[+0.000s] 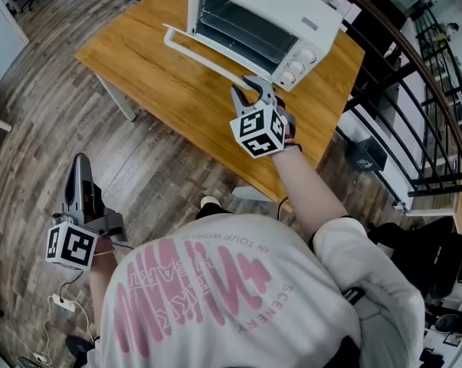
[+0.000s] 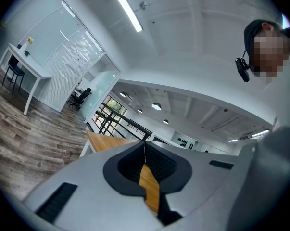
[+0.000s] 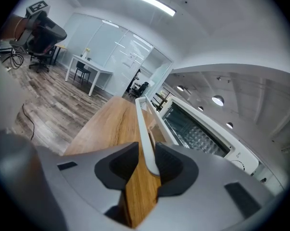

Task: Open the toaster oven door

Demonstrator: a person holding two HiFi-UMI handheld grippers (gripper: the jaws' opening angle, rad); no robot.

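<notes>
A white toaster oven [image 1: 269, 10] stands on the wooden table [image 1: 154, 75] with its door swung down and open. The door's white handle [image 1: 204, 56] runs along the front. My right gripper [image 1: 250, 90] is at the near end of that handle. In the right gripper view the handle [image 3: 141, 124] lies between the jaws and fills the gap at the pad tips of my right gripper [image 3: 145, 155]. The oven's open cavity [image 3: 197, 134] shows beyond. My left gripper [image 1: 80, 162] hangs low over the floor, away from the table. Its jaws [image 2: 145, 146] are shut on nothing.
A black metal railing [image 1: 414, 90] runs close behind the table's right side. A power strip with cable [image 1: 62, 303] lies on the wood floor by my left side. A white desk with chairs [image 2: 27, 66] stands far off.
</notes>
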